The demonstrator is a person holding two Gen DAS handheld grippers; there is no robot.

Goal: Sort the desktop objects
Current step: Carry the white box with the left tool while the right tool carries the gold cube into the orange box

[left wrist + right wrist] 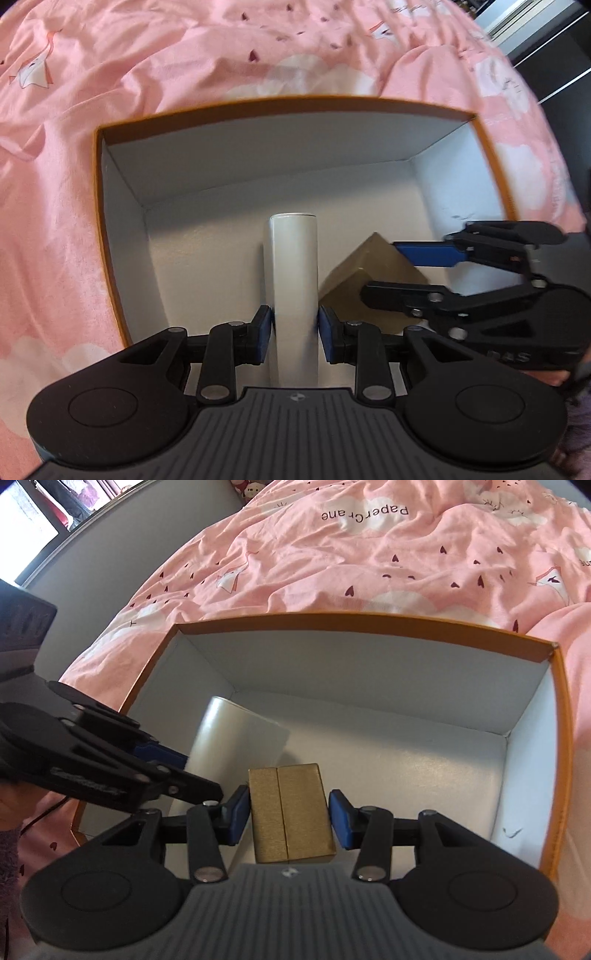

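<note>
Left wrist view: the left tongs (pixel 294 334) are part-way closed, their blue pads pressing both sides of a pale silvery-white cylindrical tube (pixel 293 280). The tube stands out ahead of the tongs, its far end over the floor of an open rectangular cardboard box with white inside and orange rim (pixel 280 100). That box rests on a pink bed cover printed with white clouds and paper cranes (pixel 184 51). To the right, the right tongs (pixel 402 271) reach into the box, holding a gold-brown rectangular carton (pixel 369 266) just beside the tube.

Right wrist view: the right tongs (pixel 288 814) stand about half open, pads against the two long sides of the carton (pixel 290 812), which lies between them inside the box (pixel 369 626). The tube (pixel 236 734) is just left of the carton, with the left tongs (pixel 177 771) coming in from the left edge. The bed cover (pixel 369 561) surrounds the box.
</note>
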